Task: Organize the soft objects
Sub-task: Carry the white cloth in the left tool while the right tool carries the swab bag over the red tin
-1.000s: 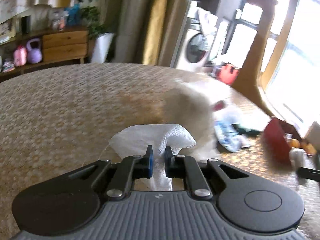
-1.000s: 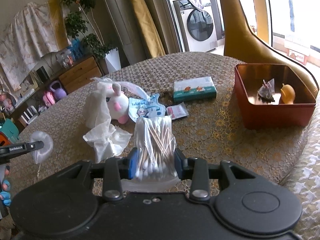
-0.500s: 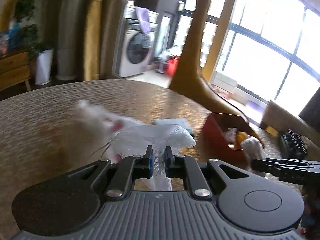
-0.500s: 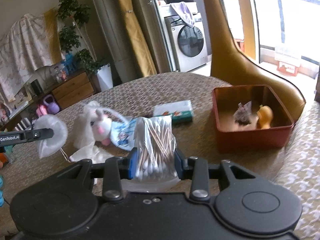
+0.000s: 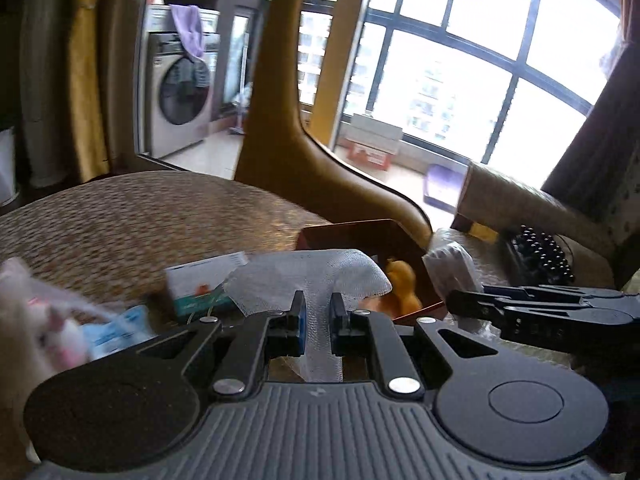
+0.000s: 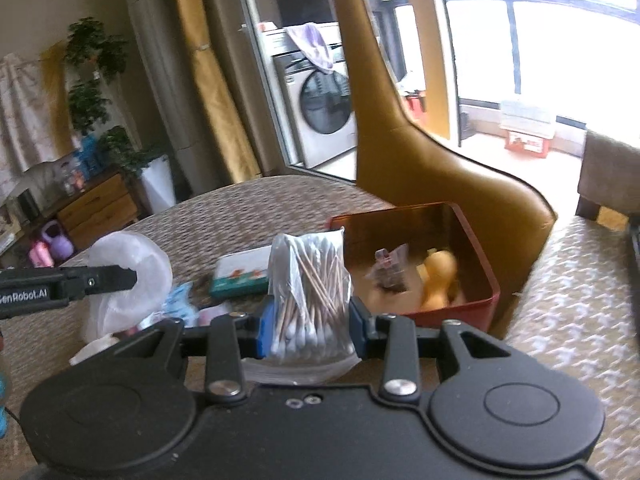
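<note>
Two grippers loaded | left gripper (image 5: 316, 322) clamped on white gauze mesh (image 5: 308, 280), held left of the red tray (image 6: 472, 224) | right gripper (image 6: 310, 330) clamped on bag of cotton swabs (image 6: 310, 280), held just before tray | tray holds orange toy (image 6: 438, 280), dark packet (image 6: 390, 270)

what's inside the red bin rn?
Red bin holds an orange duck-like toy and a small dark packet. The near wall hides part of the floor.

I count one red tray (image 6: 476, 240), one tissue pack (image 6: 240, 270), one cotton swab bag (image 6: 312, 300), one plush rabbit (image 5: 52, 320), two grippers.
</note>
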Demonstrator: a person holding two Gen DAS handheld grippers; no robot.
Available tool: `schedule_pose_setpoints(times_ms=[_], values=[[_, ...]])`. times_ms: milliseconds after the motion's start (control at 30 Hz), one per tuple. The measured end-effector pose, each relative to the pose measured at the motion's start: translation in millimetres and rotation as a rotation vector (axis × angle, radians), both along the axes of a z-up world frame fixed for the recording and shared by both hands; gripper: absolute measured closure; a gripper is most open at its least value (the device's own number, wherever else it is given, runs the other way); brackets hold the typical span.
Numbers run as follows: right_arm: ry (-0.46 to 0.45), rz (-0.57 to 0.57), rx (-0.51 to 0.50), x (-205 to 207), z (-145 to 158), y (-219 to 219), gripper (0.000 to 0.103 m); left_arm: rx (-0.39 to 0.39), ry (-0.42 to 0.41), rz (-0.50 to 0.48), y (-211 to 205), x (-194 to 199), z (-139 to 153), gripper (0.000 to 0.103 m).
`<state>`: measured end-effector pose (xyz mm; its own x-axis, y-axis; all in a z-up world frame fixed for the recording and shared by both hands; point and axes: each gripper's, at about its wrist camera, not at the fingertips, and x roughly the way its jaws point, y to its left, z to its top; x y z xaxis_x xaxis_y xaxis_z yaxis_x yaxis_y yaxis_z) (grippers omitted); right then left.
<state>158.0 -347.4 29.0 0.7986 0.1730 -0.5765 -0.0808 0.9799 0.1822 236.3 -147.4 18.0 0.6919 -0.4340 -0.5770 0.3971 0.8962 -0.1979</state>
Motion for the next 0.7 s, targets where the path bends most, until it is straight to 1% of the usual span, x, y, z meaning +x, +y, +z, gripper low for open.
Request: schedule_pose_setpoints(times_ms=[167, 400, 567, 700], values=[[0.002, -0.046, -0.038, 15.3, -3.2, -22.3, 0.066, -0.007, 0.019, -0.049, -35.4, 22.6, -2.0, 0.093], [0.022, -0.078, -0.081, 40.4, -14.3, -42.5, 0.066, -0.015, 0.003, -0.105, -75.4, 53.1, 0.2, 0.093], [0.037, -0.073, -0.103, 59.2, -20.4, -44.9, 0.066, -0.041, -0.023, -0.146, -103.5, 73.8, 4.0, 0.093], [0.049, -0.066, -0.117, 71.3, -26.2, -43.4, 0.066, -0.051, -0.026, -0.180, -124.6, 88.5, -1.7, 0.093]])
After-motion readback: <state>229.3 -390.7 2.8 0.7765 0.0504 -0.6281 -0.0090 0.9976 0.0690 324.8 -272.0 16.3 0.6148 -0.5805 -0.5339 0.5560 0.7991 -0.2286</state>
